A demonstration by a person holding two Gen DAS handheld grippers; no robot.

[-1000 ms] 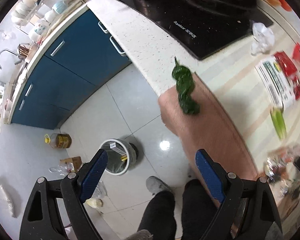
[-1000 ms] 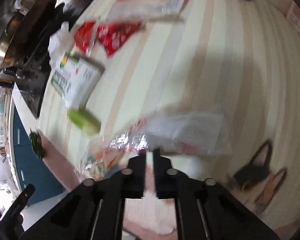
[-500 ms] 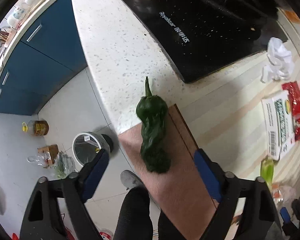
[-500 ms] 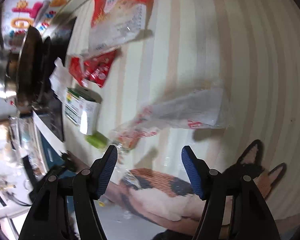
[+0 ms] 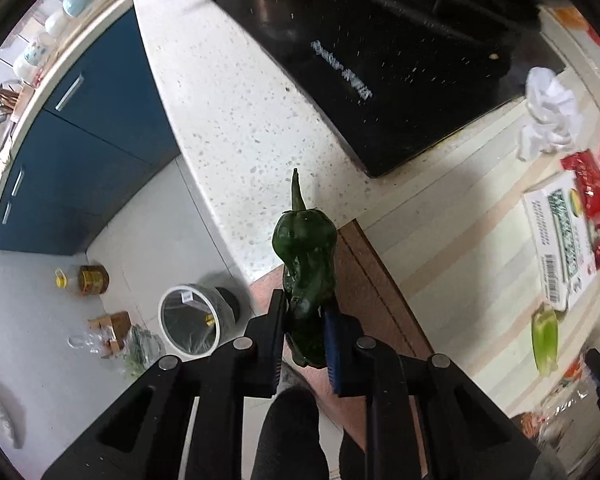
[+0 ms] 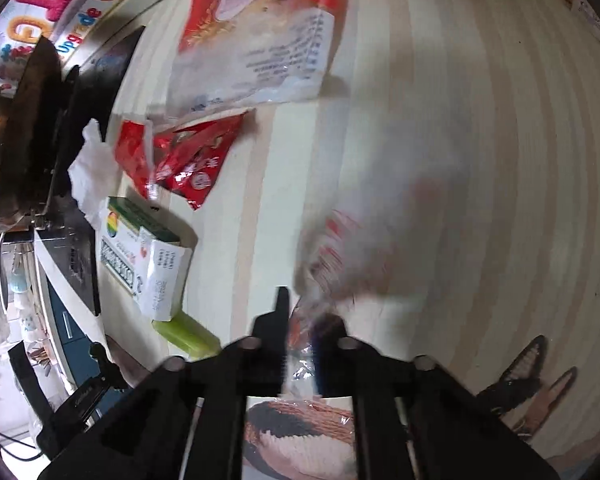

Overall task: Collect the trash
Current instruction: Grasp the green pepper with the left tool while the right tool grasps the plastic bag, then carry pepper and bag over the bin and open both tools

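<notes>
My left gripper (image 5: 305, 320) is shut on a wrinkled dark green pepper (image 5: 306, 256), stem pointing away, over the brown cutting board (image 5: 368, 280) at the counter's edge. A lined trash bin (image 5: 192, 322) stands on the floor below left. My right gripper (image 6: 300, 320) is shut on a clear plastic wrapper with red print (image 6: 364, 240), blurred by motion, over the striped counter. Other trash lies there: a large red-and-clear bag (image 6: 260, 36), a red foil wrapper (image 6: 184, 156), a white-green carton (image 6: 144, 252), crumpled tissue (image 6: 90, 168) and a green vegetable piece (image 6: 186, 334).
A black stovetop (image 5: 380, 64) lies at the back with a pan (image 6: 24, 128). Blue cabinets (image 5: 84, 132) face the tiled floor, where an oil bottle (image 5: 86, 279) and scraps lie. A printed packet (image 6: 300, 436) lies under the right gripper. My dark-trousered legs (image 5: 292, 432) show below.
My left gripper has closed on the green pepper, which it was open around before. My right gripper, open half a second ago, has closed on the clear wrapper, which now moves.
</notes>
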